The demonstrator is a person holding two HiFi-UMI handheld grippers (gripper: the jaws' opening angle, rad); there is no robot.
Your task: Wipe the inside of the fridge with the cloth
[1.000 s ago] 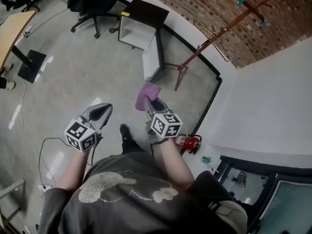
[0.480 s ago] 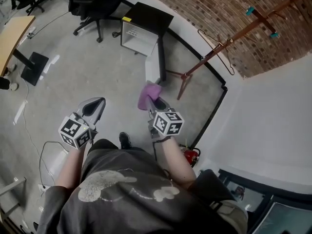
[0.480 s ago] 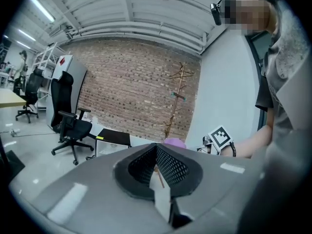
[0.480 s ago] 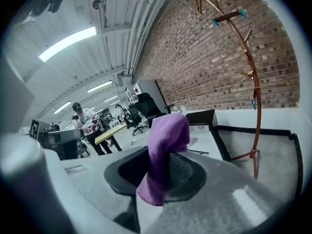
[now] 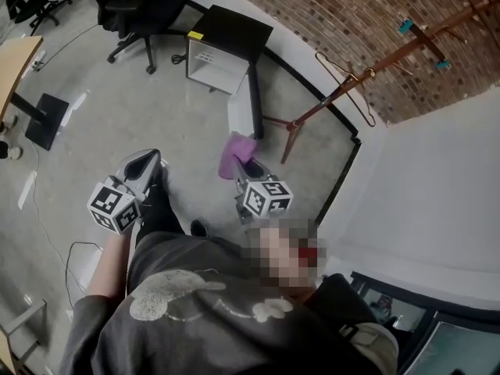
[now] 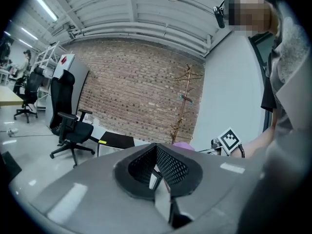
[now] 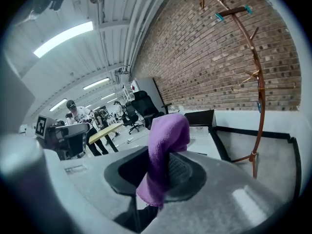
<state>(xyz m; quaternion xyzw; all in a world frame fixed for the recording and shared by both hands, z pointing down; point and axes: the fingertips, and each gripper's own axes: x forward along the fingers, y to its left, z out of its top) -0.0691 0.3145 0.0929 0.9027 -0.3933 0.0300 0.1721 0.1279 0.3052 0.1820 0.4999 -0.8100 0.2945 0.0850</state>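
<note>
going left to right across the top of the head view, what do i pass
wooden desk → office chair → fridge → coat rack

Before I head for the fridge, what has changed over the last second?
The left gripper has drifted left, away from the right gripper, and a leg has stepped forward beside it. Nothing taken or let go: the right gripper stays shut on the cloth, the left shut and empty. The fridge stays open.
</note>
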